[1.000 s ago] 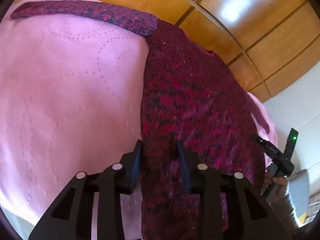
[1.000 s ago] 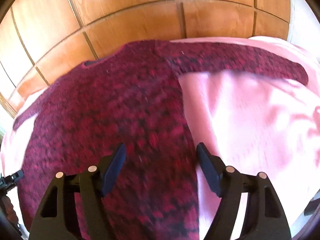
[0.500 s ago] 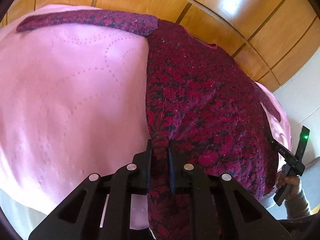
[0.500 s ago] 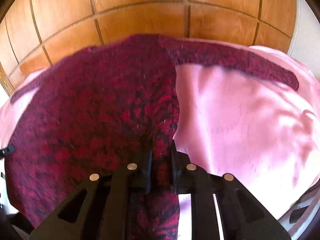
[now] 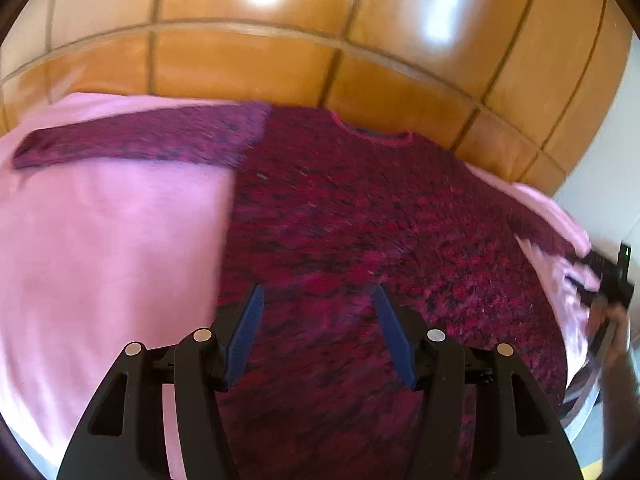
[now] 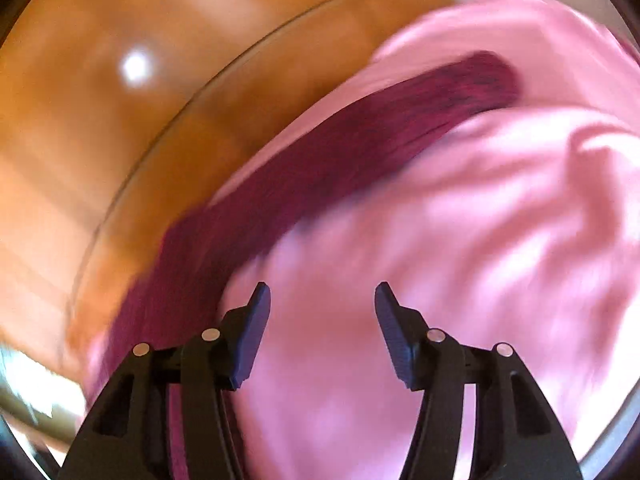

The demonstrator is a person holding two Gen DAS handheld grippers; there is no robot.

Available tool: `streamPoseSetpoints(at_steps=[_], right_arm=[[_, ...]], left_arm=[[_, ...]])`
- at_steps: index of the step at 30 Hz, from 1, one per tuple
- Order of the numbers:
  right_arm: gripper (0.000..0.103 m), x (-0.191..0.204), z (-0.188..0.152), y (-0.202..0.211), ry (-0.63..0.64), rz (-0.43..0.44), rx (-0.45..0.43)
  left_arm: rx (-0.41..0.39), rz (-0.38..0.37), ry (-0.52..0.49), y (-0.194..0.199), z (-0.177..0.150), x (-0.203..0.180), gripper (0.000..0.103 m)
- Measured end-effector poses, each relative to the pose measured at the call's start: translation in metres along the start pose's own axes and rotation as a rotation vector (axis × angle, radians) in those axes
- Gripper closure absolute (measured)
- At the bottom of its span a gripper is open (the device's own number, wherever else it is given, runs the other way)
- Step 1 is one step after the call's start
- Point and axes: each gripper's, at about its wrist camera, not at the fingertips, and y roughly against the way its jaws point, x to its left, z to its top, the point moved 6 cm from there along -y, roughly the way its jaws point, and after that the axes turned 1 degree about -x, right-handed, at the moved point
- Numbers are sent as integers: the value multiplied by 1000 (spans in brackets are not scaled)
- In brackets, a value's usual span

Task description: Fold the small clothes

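Note:
A dark red patterned knit sweater (image 5: 360, 232) lies flat on a pink cloth (image 5: 104, 248), its left sleeve (image 5: 140, 140) stretched out toward the left. My left gripper (image 5: 318, 300) hovers over the sweater's lower body, jaws opening, nothing pinched between the blue pads. In the blurred right wrist view the sweater's right sleeve (image 6: 340, 160) runs diagonally across the pink cloth (image 6: 480, 260). My right gripper (image 6: 322, 298) is over bare pink cloth beside that sleeve, jaws opening and empty.
A glossy wooden panelled wall (image 5: 320, 40) rises right behind the cloth. At the right edge of the left wrist view a hand holds the other gripper's handle (image 5: 608, 280). A pale wall (image 5: 616, 160) stands at the far right.
Both grippers pinched the sweater's side edges half a second ago and have since let go and opened. The left one pulled back and rose. The right one swung and rolled toward the right sleeve.

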Motion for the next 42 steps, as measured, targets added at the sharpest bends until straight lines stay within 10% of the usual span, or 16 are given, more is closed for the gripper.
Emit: streamPoseSetpoints(at_steps=[9,11,13,23,32,42], right_arm=[[57,-90,92,-34,-432,10,-96],[73,-98,98,-40,-460,-11,-98],[89,-98,104,-48,-441,-52,-88],[93,50,123,-19,77,-38,-182],[94,251,5,-65,528,115,-15],[94,343,-154,-130,778,164,237]], left_arm=[[78,26,-104,-39,-13,-20,44],[84,26,-94,-41,-13,-17,43],[91,18,-79,-42,-13,-15,43],[81,-41,3,-42,-5,-9,43],[38,-81,52,-28,6,-5,43],[13,-145,145,-25,29,10,43]])
